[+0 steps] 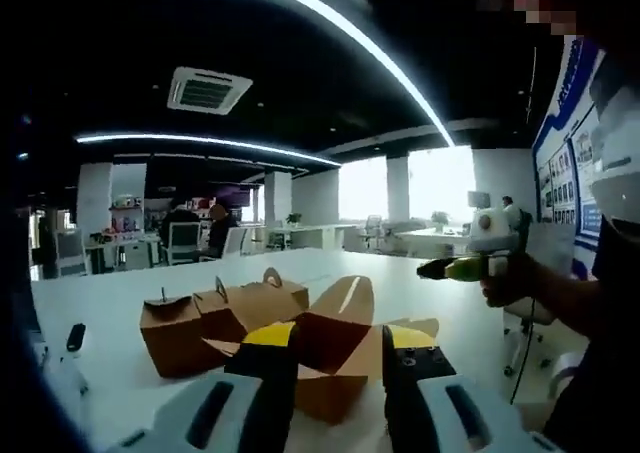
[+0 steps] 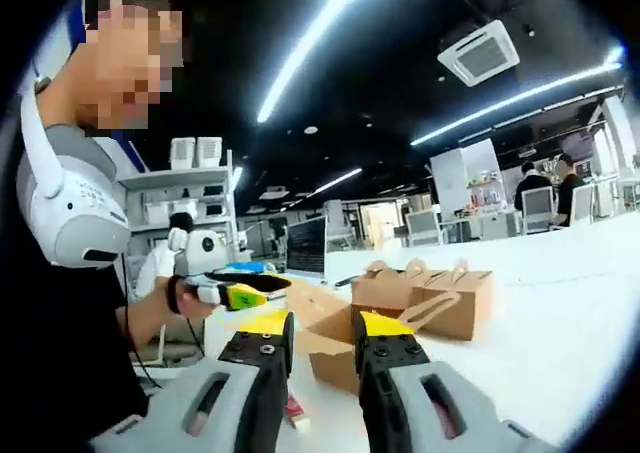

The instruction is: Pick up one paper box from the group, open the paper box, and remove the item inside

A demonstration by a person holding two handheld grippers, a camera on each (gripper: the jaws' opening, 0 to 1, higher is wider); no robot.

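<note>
Matt brown paper boxes sit on a smooth white table.

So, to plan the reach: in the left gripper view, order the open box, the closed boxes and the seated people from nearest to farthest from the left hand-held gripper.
1. Open box, just beyond its jaws.
2. Closed boxes, behind, leftward.
3. Seated people, far across the room.

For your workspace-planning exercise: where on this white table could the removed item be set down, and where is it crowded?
Free: the bare white table beyond the closed brown paper boxes, and the strip between the open brown paper box and the table's edge. Crowded: around the closed boxes and open box, which touch.
</note>
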